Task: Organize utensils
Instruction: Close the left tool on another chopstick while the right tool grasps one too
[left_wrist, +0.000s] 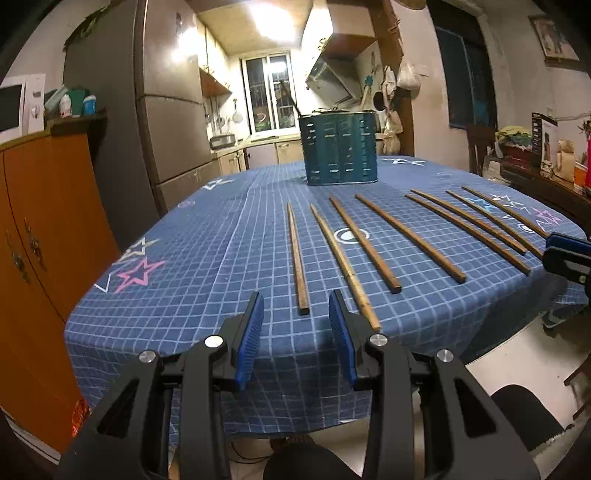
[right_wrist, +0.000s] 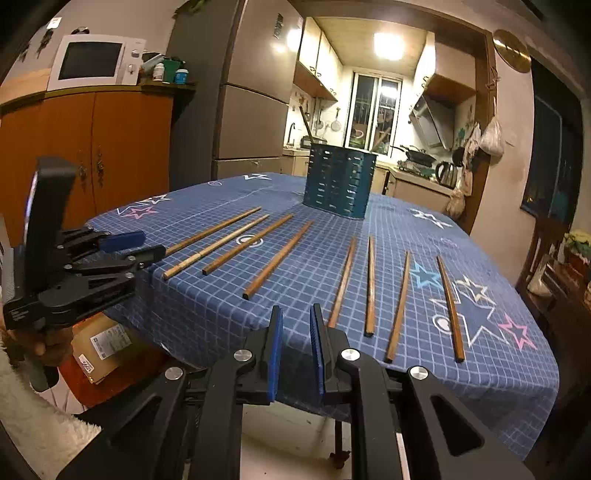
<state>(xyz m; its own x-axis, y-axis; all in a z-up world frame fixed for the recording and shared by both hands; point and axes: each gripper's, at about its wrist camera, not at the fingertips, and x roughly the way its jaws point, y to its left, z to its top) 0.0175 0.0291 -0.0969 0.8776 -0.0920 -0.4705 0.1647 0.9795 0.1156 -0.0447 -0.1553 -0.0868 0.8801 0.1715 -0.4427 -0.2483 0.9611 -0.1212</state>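
Several wooden chopsticks lie side by side on the blue checked tablecloth (left_wrist: 203, 240). They form a left group (left_wrist: 297, 258) and a right group (right_wrist: 370, 284). Behind them stands a teal slotted utensil holder (left_wrist: 340, 147) (right_wrist: 338, 184) with a chopstick (right_wrist: 306, 125) sticking out. My left gripper (left_wrist: 296, 295) hovers at the table's near edge, just short of the leftmost chopstick's end. Its blue pads are apart with nothing between them. My right gripper (right_wrist: 296, 307) sits at the near edge, left of the right group, with a narrow empty gap between its pads. In the right wrist view, the left gripper (right_wrist: 153, 243) shows at the left.
An orange cabinet (left_wrist: 44, 221) and a grey fridge (left_wrist: 173, 110) stand left of the table. A microwave (right_wrist: 92, 61) sits on the cabinet. A cluttered sideboard (left_wrist: 535, 162) is at the right. A cardboard box (right_wrist: 103, 343) lies below the table's left corner.
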